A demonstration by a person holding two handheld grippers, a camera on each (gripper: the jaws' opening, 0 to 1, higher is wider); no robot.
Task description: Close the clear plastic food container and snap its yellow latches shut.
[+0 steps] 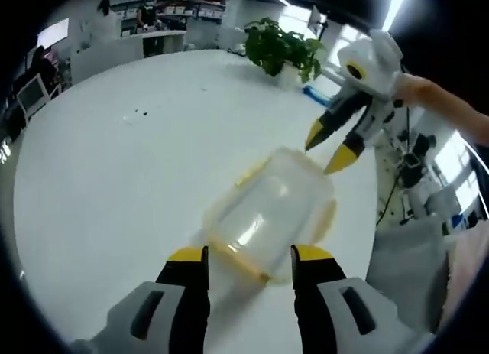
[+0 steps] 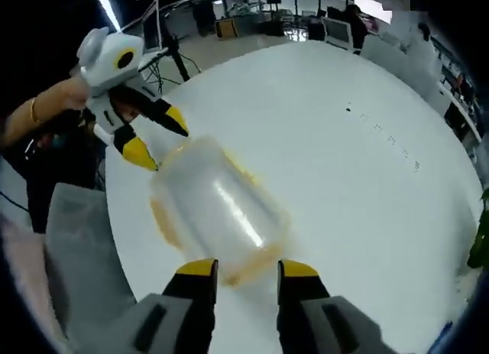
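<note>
At frame centre on the round white table, the clear plastic yellow-latched food container lies between the parted, empty-jawed left gripper and right gripper

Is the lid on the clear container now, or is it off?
On: the lid covers the clear container on the table. Whether its yellow latches are snapped, cannot tell.
</note>
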